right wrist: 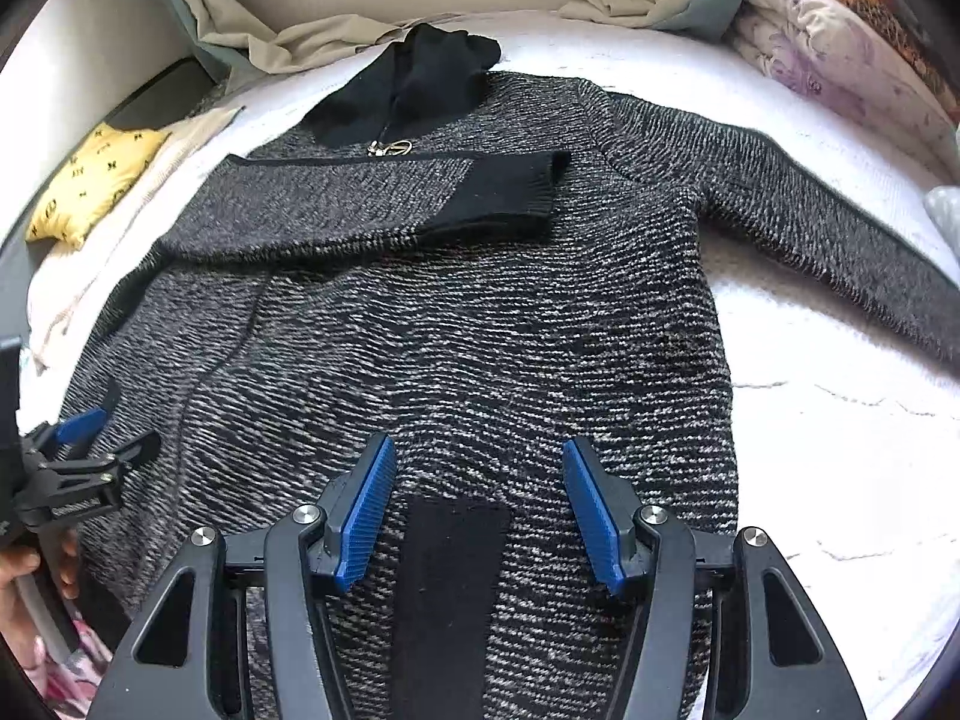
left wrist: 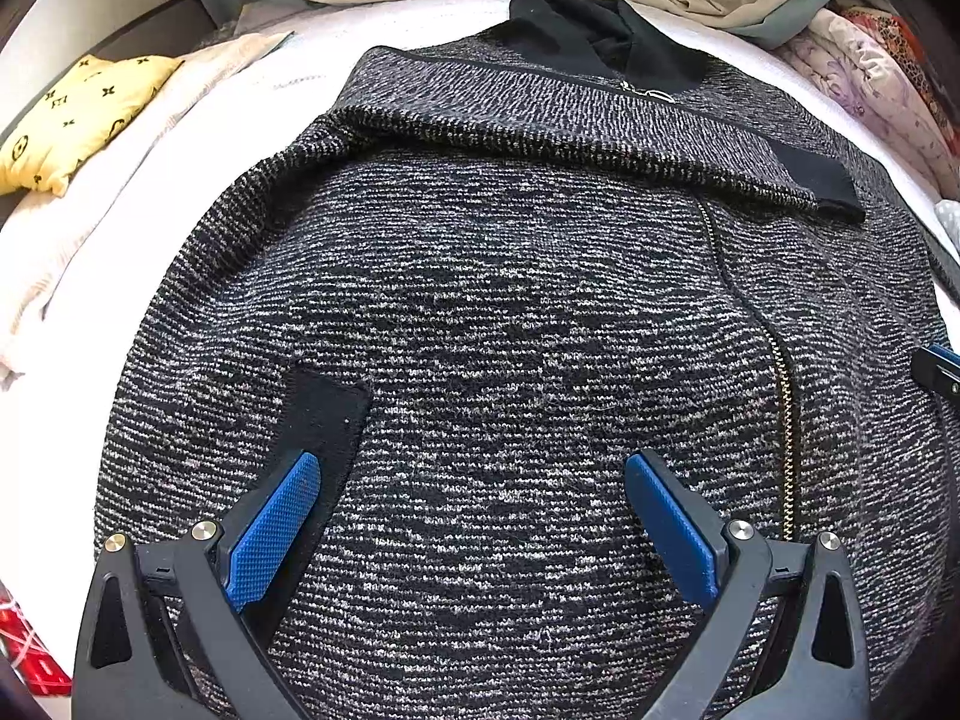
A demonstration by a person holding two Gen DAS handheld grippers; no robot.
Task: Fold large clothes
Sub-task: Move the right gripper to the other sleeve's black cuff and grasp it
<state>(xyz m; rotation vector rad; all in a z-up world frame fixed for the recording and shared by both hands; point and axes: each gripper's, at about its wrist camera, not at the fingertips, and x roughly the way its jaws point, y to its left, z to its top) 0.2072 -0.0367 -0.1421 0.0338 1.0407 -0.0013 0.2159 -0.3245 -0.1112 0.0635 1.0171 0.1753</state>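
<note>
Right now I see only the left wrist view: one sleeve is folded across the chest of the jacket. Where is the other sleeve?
Observer: In the right wrist view the other sleeve of the jacket is not folded. It lies stretched out to the side on the white bed cover.
Operator: Does the right gripper hold anything?
Observer: No. The right gripper is open and its pads grip nothing. It hovers over a black patch on the jacket's front.
</note>
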